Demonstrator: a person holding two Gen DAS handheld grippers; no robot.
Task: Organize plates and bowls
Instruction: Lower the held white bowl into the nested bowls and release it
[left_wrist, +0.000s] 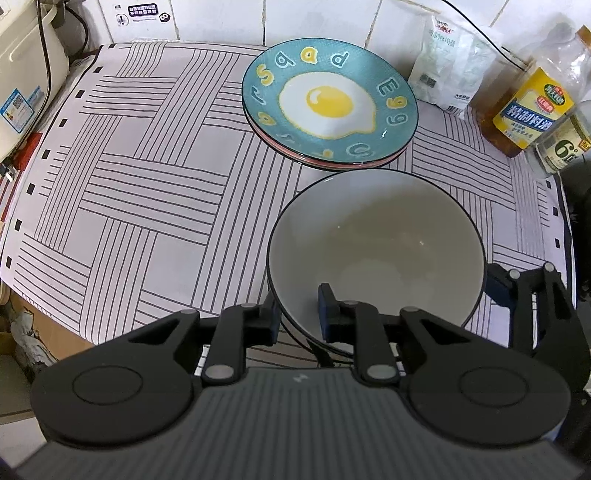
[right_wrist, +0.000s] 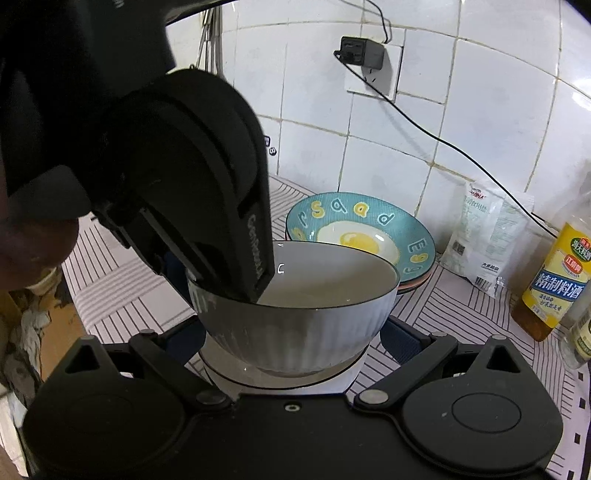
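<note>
A white bowl (left_wrist: 373, 243) with a dark rim hangs just inside a second white bowl (right_wrist: 280, 378), whose rim (left_wrist: 325, 345) shows under it. My left gripper (left_wrist: 299, 314) is shut on the upper bowl's near rim, one finger outside and one inside. In the right wrist view the left gripper (right_wrist: 218, 277) comes down from the upper left onto that rim. My right gripper (right_wrist: 293, 343) stands wide open, its tips level with the bowls' near side. One of its fingers (left_wrist: 496, 291) lies against the bowl's right side. Behind sits a teal fried-egg plate (left_wrist: 328, 103) on a pink plate (left_wrist: 288, 151).
A striped cloth (left_wrist: 147, 184) covers the counter. At the back right stand a white bag (left_wrist: 450, 70), a yellow-labelled bottle (left_wrist: 532, 110) and a second bottle (left_wrist: 561, 147). A white appliance (left_wrist: 22, 92) stands far left. A charger (right_wrist: 364, 51) and its cable hang on the tiled wall.
</note>
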